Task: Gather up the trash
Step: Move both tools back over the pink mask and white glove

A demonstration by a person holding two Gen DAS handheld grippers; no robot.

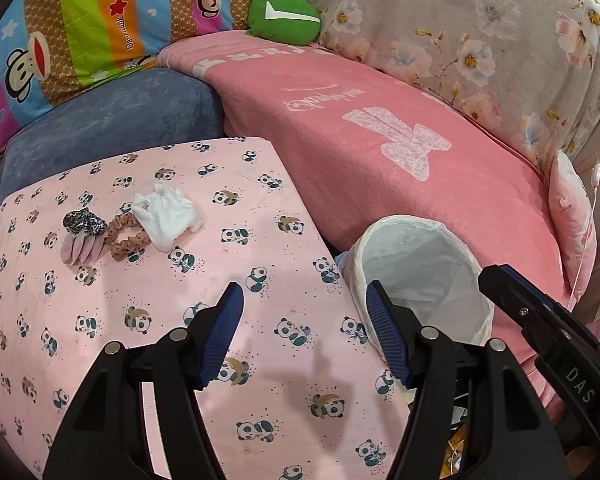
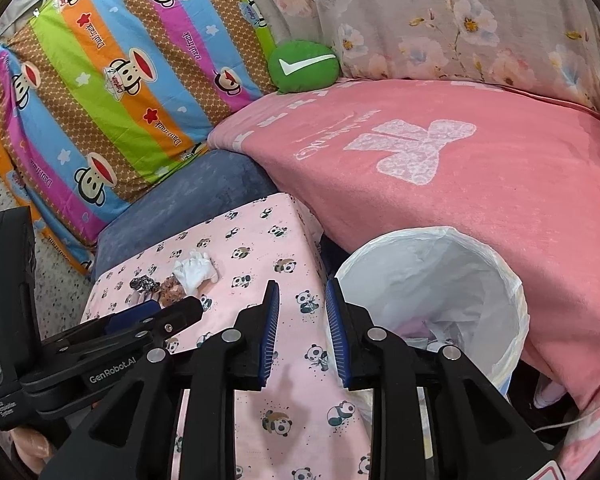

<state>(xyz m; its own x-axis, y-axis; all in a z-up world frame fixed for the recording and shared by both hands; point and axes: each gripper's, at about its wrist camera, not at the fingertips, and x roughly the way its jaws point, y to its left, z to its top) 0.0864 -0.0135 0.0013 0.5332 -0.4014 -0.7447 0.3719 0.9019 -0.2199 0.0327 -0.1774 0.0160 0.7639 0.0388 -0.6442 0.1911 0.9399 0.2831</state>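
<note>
A crumpled white tissue [image 1: 166, 214] lies on the pink panda-print table [image 1: 180, 304], beside a leopard scrunchie [image 1: 83, 221], a brown scrunchie [image 1: 125, 236] and a pink scrunchie [image 1: 80, 249]. A white-lined trash bin [image 1: 424, 276] stands right of the table. My left gripper [image 1: 304, 300] is open and empty, near the table's right edge. My right gripper [image 2: 302, 296] is open and empty, above the gap between table [image 2: 260, 360] and bin [image 2: 440, 280]. The tissue also shows in the right wrist view [image 2: 194, 272]. The bin holds some white and pink scraps [image 2: 432, 330].
A pink blanket [image 1: 380, 140] covers the sofa behind the bin. A blue cushion [image 1: 112, 120], striped monkey-print pillows [image 2: 112, 92], a green round cushion [image 1: 284, 16] and floral fabric [image 1: 480, 28] lie behind. The left gripper body [image 2: 100, 344] shows at left in the right wrist view.
</note>
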